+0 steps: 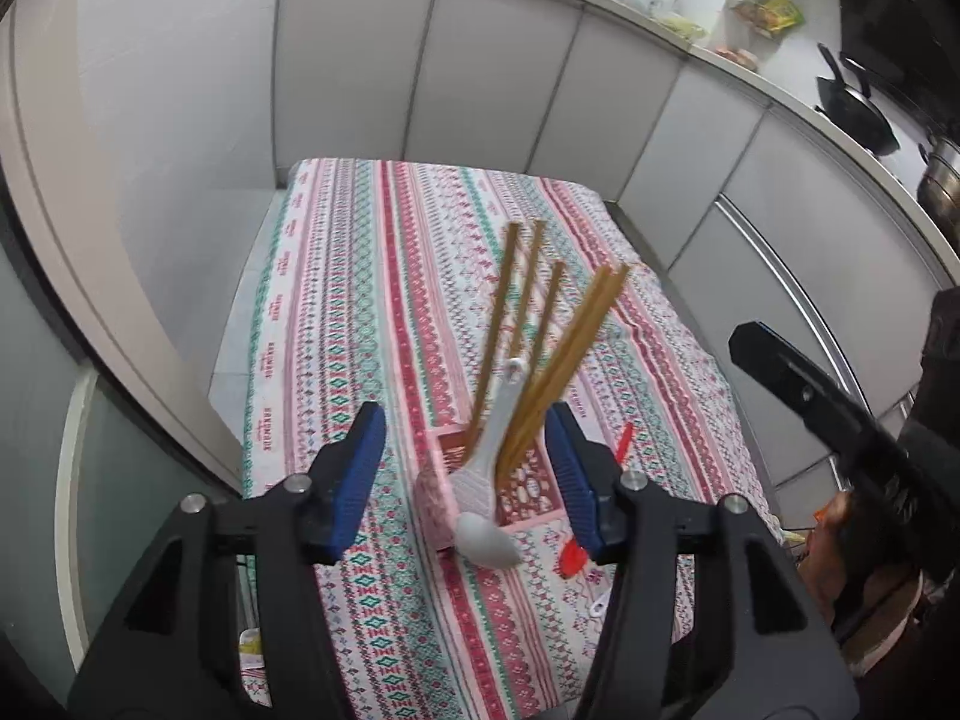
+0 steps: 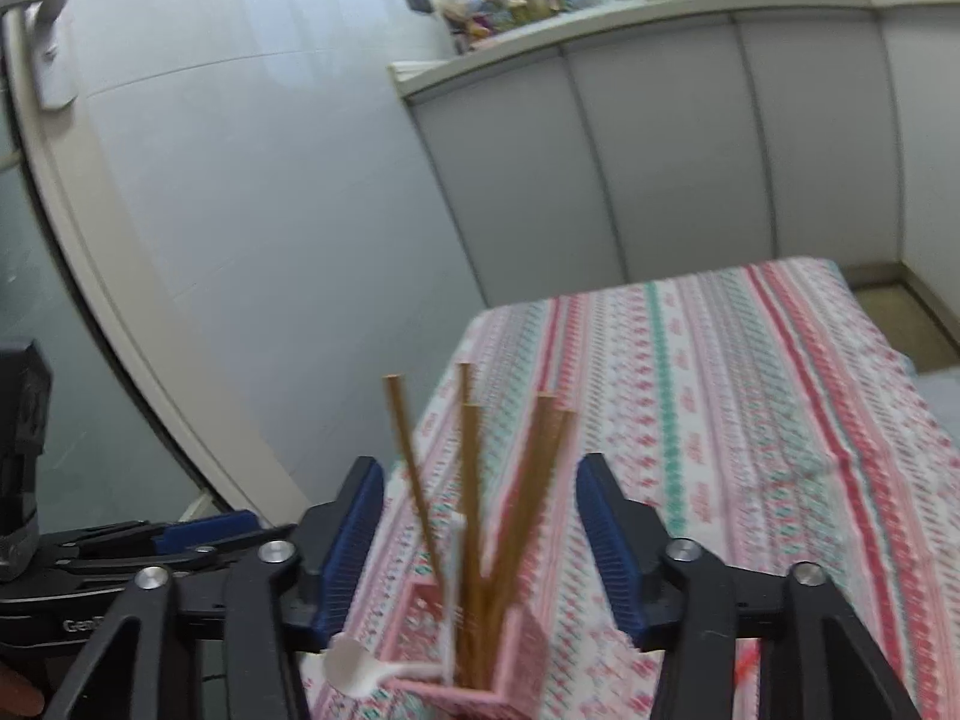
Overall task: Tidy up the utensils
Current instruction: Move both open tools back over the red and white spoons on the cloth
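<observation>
A pink utensil holder (image 1: 534, 489) stands on the patterned tablecloth (image 1: 360, 312). Several wooden chopsticks (image 1: 564, 354) stand in it, with a white rice paddle (image 1: 498, 420). A white spoon (image 1: 486, 543) lies at the holder's near edge. My left gripper (image 1: 465, 480) is open and empty above the holder. In the right wrist view the holder (image 2: 474, 648), chopsticks (image 2: 474, 498) and white spoon (image 2: 354, 669) show between the jaws of my right gripper (image 2: 480, 540), which is open and empty. The right gripper's body also shows in the left wrist view (image 1: 828, 408).
A red utensil (image 1: 624, 441) and a red piece (image 1: 570, 561) lie on the cloth right of the holder, with a small white item (image 1: 600, 606). Grey cabinets (image 1: 510, 78) run behind the table, with a cluttered counter and black pans (image 1: 858, 114).
</observation>
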Demonstrator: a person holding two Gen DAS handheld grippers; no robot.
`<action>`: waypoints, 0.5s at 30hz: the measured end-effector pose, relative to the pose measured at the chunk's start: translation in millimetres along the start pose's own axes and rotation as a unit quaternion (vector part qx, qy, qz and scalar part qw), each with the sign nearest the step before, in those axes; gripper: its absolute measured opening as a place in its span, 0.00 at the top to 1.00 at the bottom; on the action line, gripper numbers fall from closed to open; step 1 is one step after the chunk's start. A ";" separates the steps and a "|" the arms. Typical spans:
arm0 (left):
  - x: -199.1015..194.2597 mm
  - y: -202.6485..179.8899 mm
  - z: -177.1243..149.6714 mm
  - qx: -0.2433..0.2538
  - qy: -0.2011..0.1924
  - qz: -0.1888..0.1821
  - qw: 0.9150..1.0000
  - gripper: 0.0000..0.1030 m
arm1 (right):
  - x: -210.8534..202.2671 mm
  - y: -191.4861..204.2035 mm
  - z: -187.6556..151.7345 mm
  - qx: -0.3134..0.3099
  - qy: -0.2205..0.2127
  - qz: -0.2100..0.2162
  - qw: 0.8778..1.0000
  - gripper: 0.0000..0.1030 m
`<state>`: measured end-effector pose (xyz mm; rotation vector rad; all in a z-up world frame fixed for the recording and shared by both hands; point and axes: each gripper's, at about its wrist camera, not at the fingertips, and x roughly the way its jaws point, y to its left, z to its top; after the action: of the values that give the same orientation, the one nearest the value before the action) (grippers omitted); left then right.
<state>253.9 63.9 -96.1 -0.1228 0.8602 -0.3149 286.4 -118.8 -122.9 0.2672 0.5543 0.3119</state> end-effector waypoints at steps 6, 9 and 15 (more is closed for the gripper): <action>-2.6 -36.2 -2.2 0.043 -0.002 -0.015 0.999 0.29 | -18.3 -54.0 6.4 0.054 0.039 -0.055 0.996 0.28; 3.5 -61.1 -6.3 0.074 0.008 -0.023 0.997 0.27 | -24.2 -78.3 5.1 0.068 0.063 -0.087 0.992 0.25; 26.9 -109.6 -17.9 0.133 0.047 -0.038 0.989 0.26 | -30.0 -132.6 -10.3 0.119 0.124 -0.136 0.976 0.22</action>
<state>232.2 -48.1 -101.8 0.1086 0.8997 -0.5065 285.3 -249.7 -160.8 0.3821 0.8672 0.0099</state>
